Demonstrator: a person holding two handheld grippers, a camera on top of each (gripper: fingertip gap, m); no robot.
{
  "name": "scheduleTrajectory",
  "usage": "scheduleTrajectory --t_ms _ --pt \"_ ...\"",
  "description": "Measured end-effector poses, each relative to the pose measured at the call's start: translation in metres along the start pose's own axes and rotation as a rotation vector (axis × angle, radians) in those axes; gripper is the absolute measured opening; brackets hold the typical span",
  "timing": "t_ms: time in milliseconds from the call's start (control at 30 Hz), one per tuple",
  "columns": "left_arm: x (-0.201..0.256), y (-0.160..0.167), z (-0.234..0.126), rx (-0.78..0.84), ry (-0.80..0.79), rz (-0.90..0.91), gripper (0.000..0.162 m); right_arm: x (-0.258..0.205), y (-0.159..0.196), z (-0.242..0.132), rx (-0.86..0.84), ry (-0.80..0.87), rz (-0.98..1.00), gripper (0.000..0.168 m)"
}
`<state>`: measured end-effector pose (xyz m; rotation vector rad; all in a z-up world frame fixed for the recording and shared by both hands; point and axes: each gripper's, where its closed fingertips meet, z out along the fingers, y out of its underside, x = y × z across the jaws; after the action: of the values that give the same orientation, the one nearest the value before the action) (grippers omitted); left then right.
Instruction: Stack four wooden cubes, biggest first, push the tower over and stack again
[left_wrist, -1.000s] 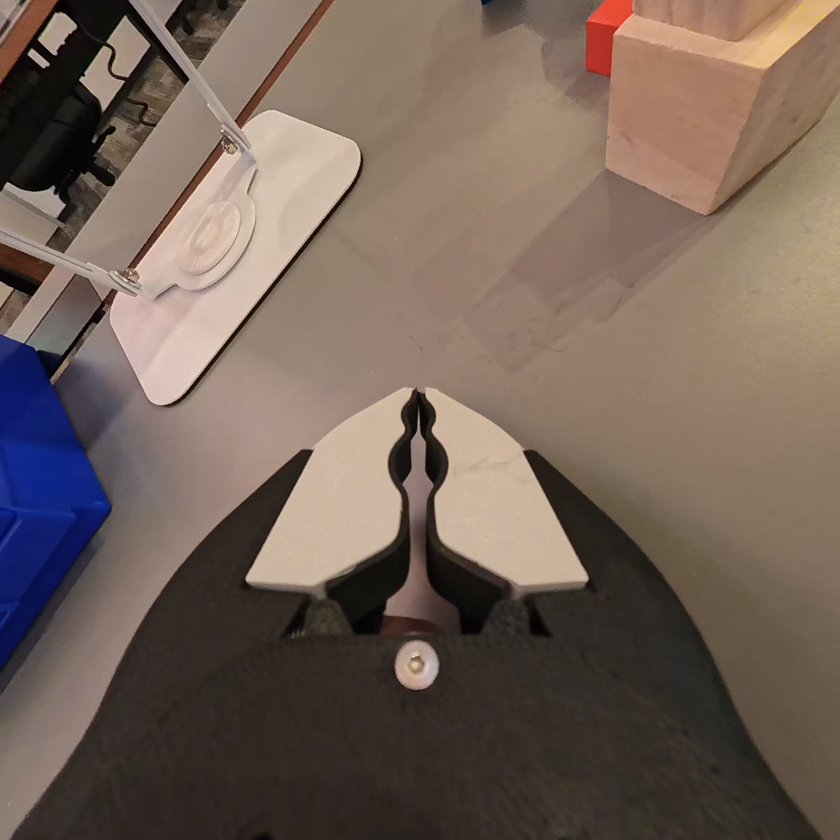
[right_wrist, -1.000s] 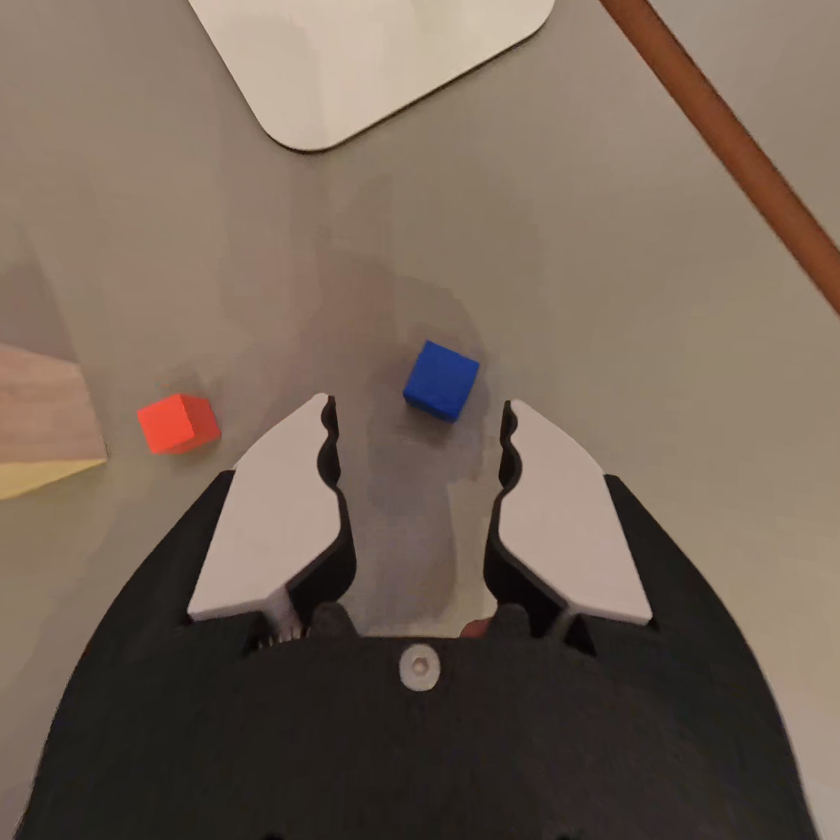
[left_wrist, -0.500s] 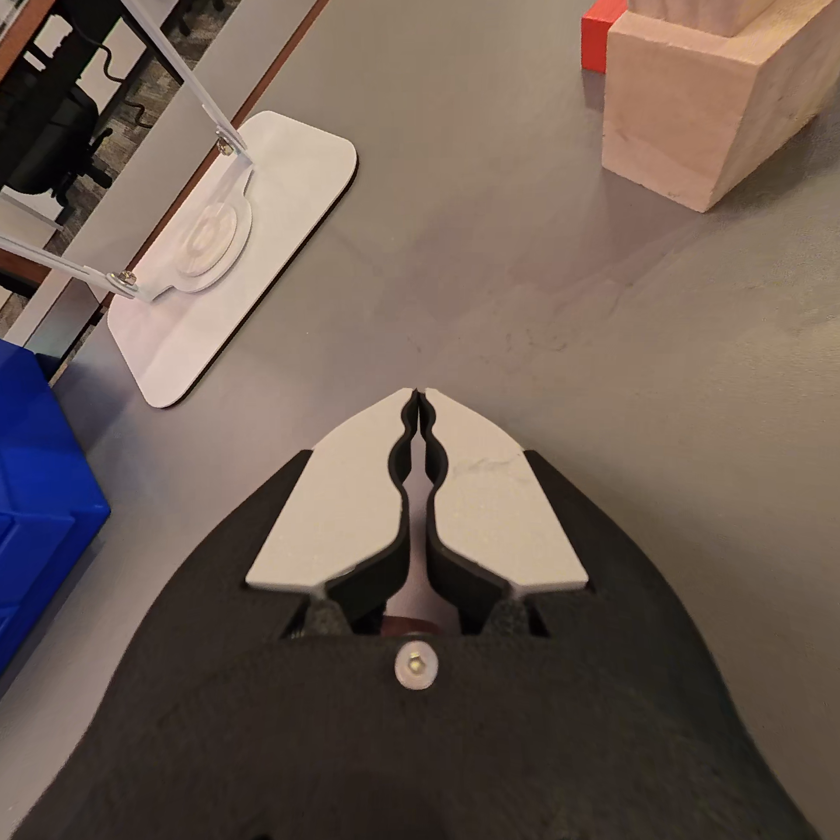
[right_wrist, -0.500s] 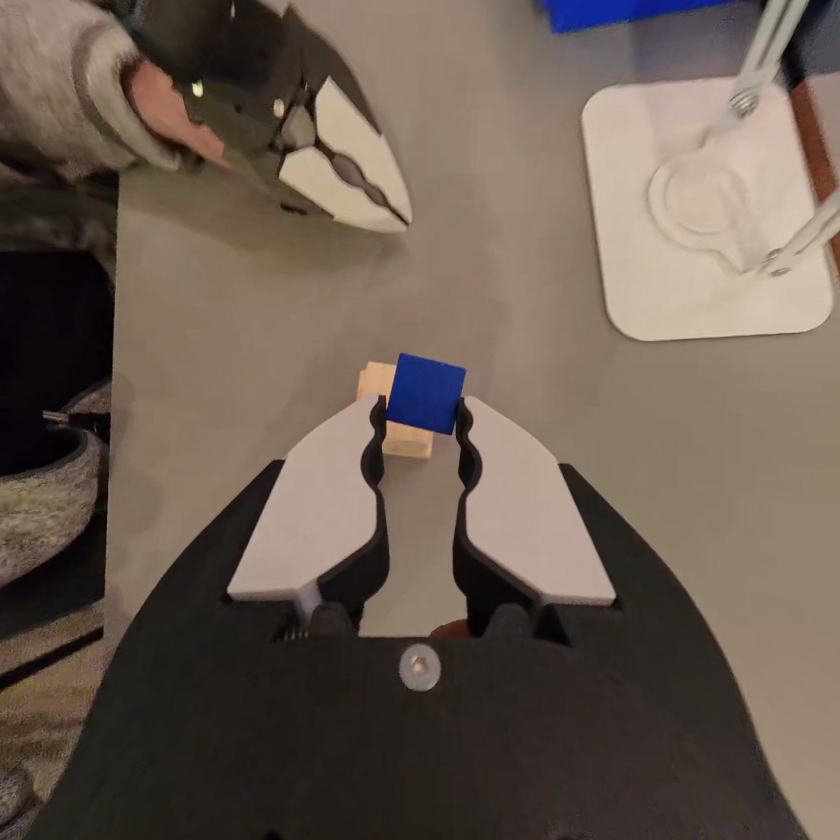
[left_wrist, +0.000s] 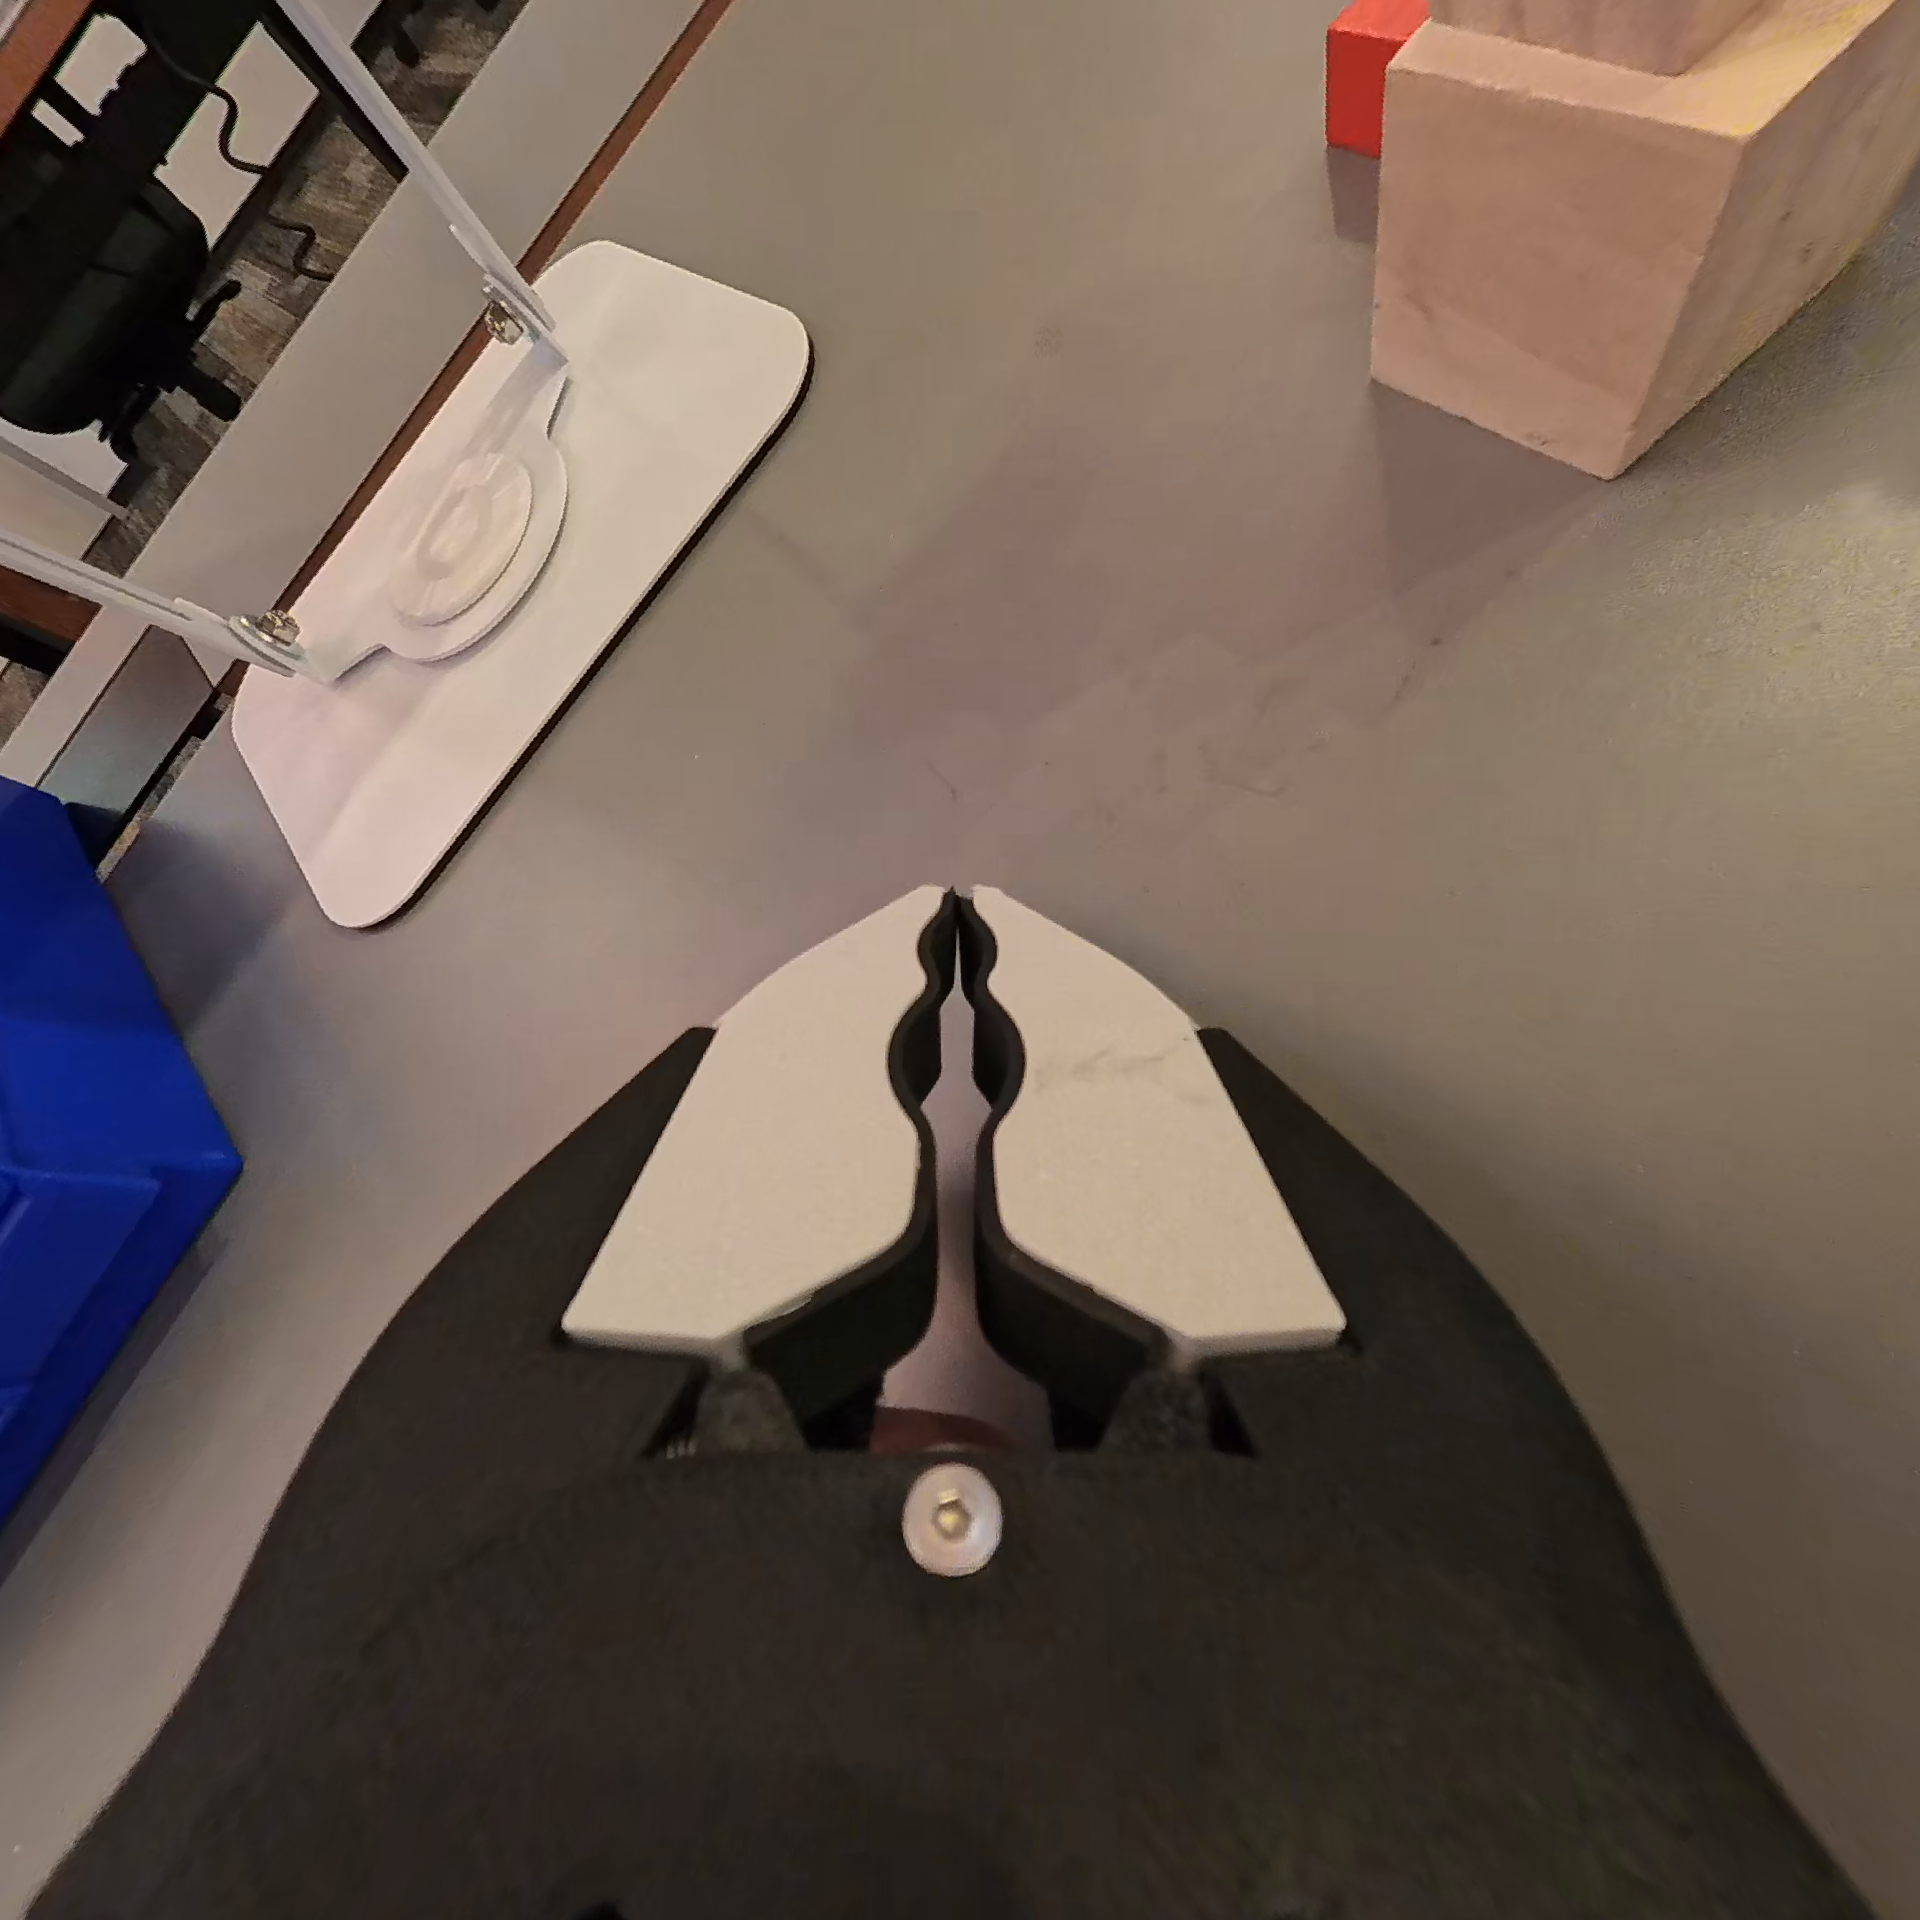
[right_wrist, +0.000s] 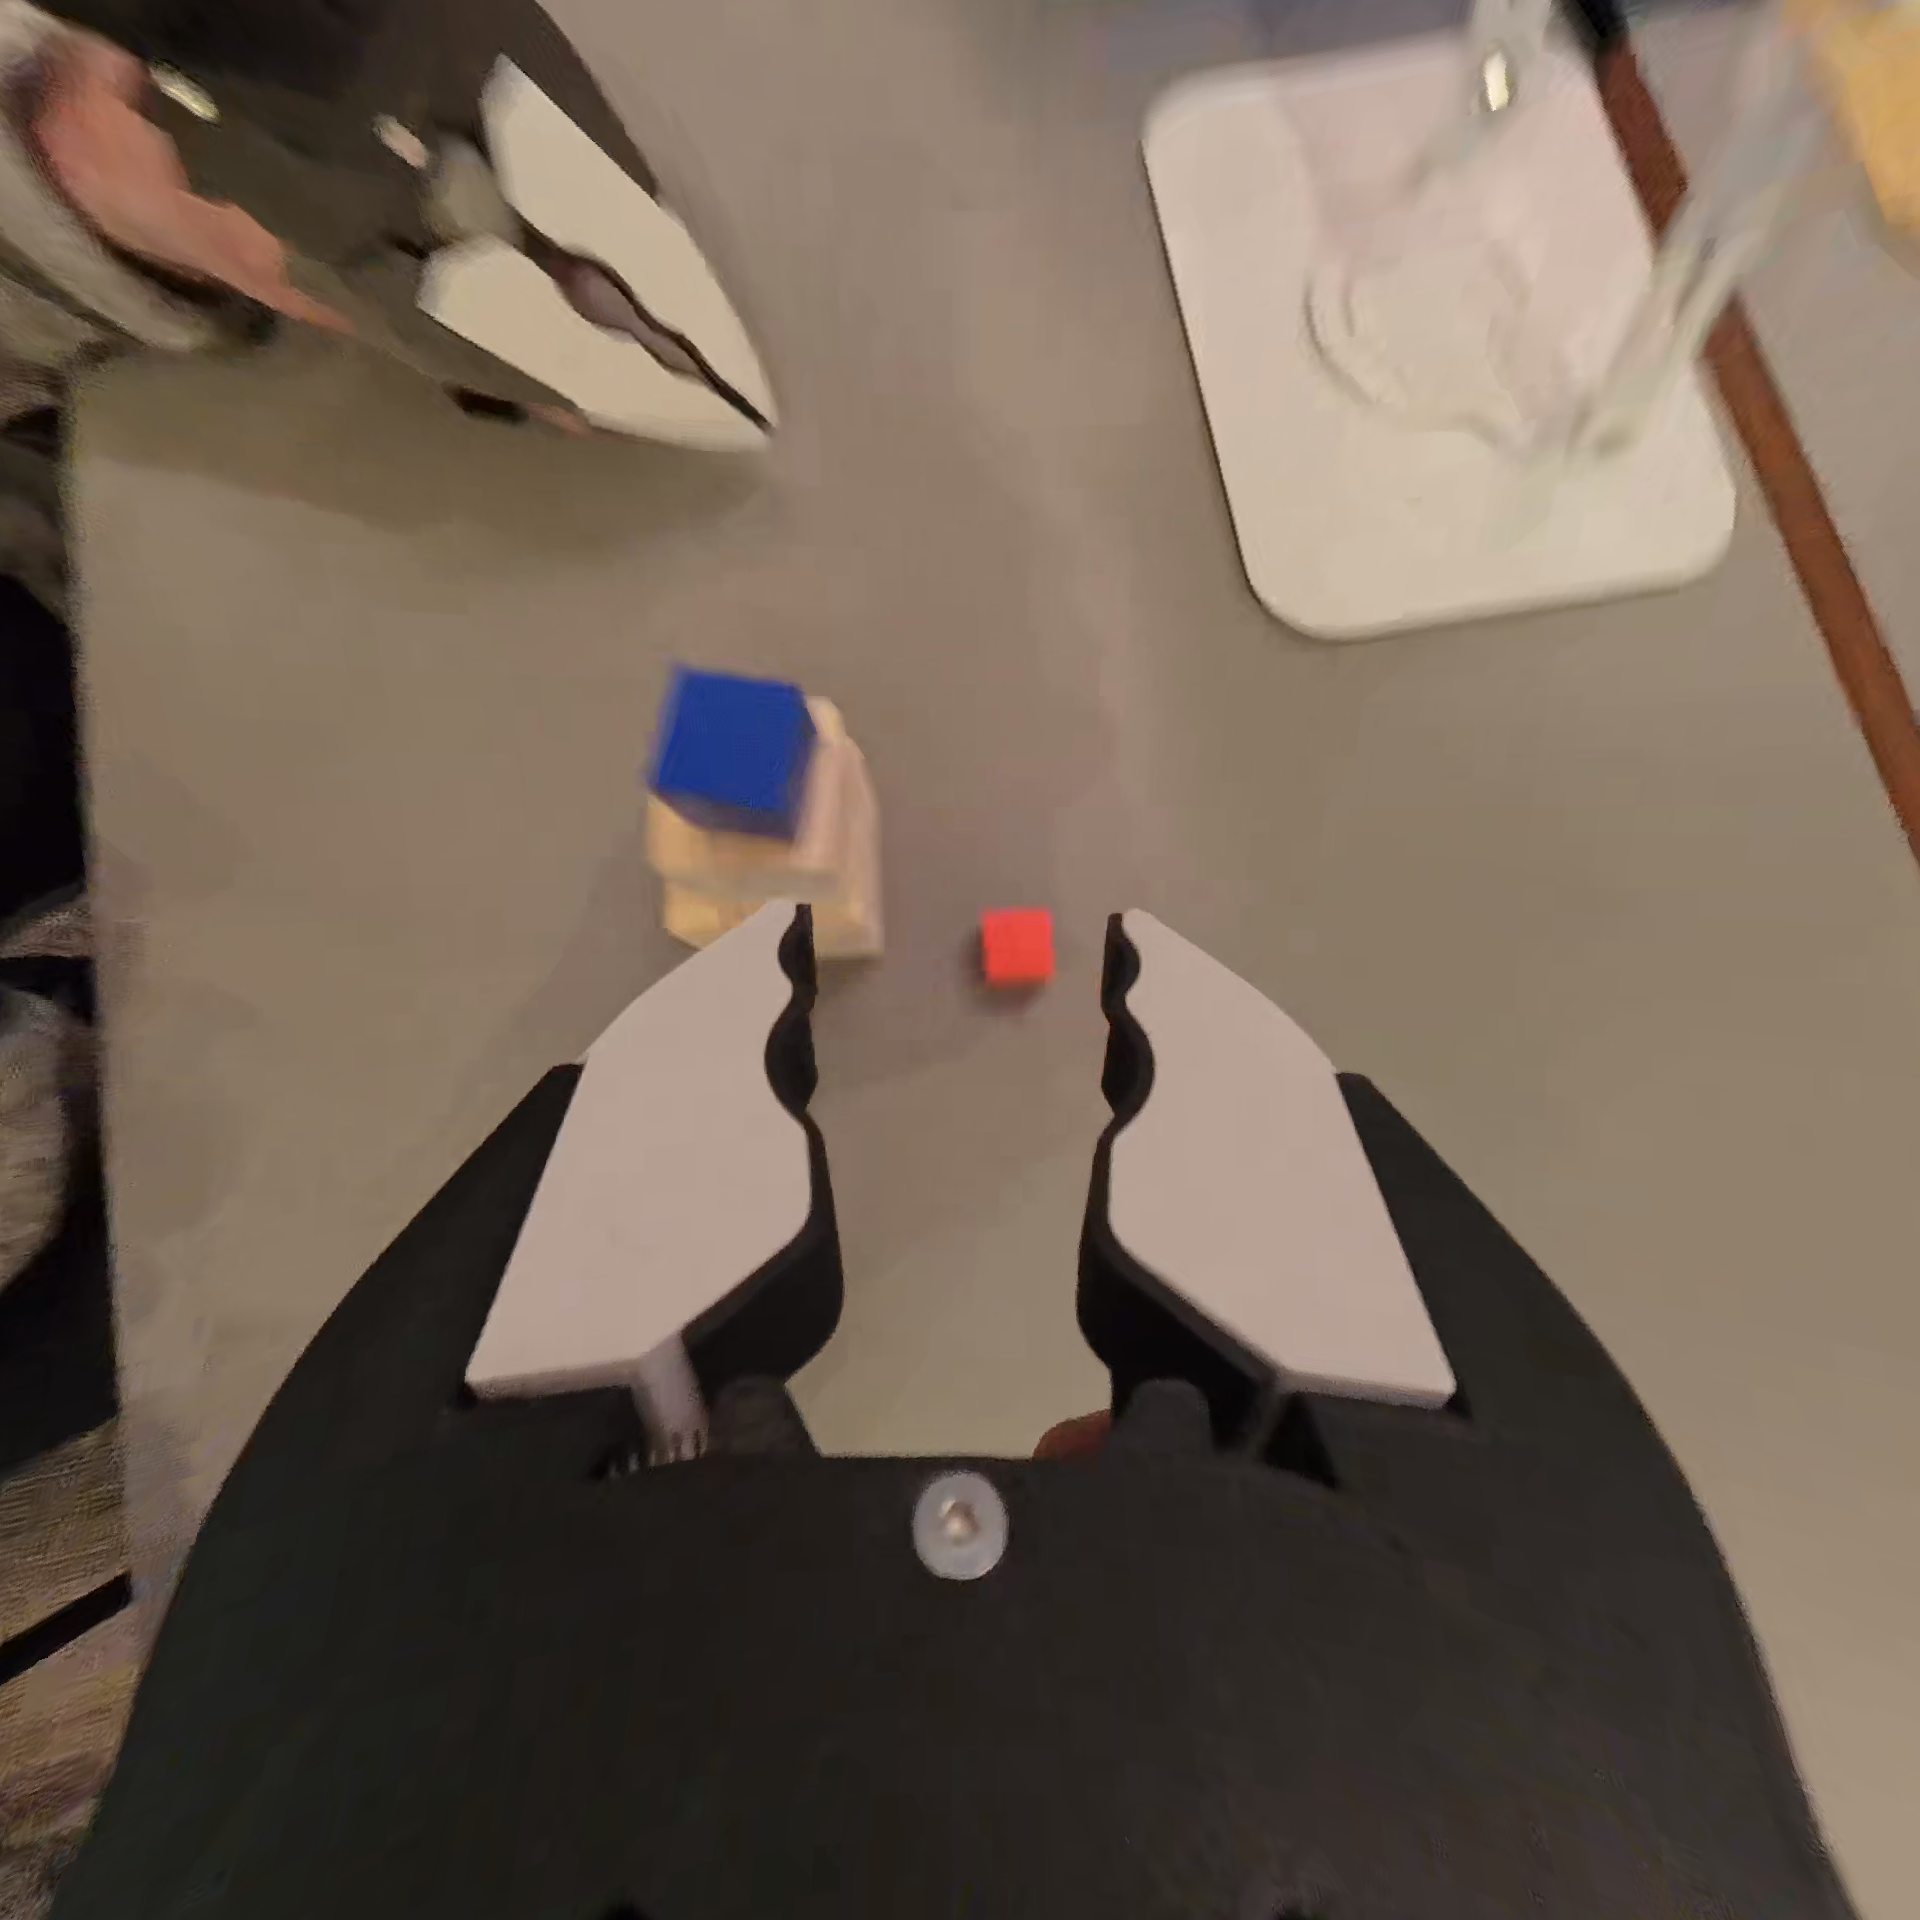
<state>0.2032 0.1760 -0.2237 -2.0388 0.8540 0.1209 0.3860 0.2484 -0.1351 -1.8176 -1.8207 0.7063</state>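
Right gripper (right_wrist: 954, 940): jaws apart, empty, above the desk (right_wrist: 1247, 935).
Red cube (right_wrist: 1017, 943): on the desk, just ahead of the gap between the right jaws.
Blue cube (right_wrist: 732, 750): tops the stack of plain wooden cubes (right_wrist: 831, 842), ahead-left of the right jaws.
Left gripper (left_wrist: 958, 896): jaws together, nothing between them; large wooden cube (left_wrist: 1621, 239) far ahead-right.
Lamp base (left_wrist: 540, 582): white, ahead-left of the left jaws.

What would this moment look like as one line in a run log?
right gripper: open, empty, above table | left gripper: shut, idle | blue cube: on top of wooden cubes | red cube: on table, unstacked
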Motion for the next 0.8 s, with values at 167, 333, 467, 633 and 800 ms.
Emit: scheduleTrajectory --t_ms 167,333,467,633,800 --pt "0.000 0.001 0.001 -0.004 0.000 0.002 0.000 0.014 0.058 0.060 -0.152 -0.028 0.011 0.050" --pt "0.000 0.001 0.001 -0.004 0.000 0.003 0.000 0.012 0.055 0.085 -0.137 -0.027 -0.047 0.028" --pt "0.000 0.001 0.001 -0.004 0.001 0.004 0.000 0.013 0.023 0.047 -0.020 -0.005 -0.002 0.022" --pt "0.001 0.001 0.001 -0.007 0.001 0.007 0.000 -0.028 -0.041 -0.012 0.115 -0.046 -0.087 0.022" --pt "0.001 0.001 0.001 -0.005 0.000 0.008 0.000 -0.048 -0.037 0.009 -0.034 -0.071 -0.115 0.022"
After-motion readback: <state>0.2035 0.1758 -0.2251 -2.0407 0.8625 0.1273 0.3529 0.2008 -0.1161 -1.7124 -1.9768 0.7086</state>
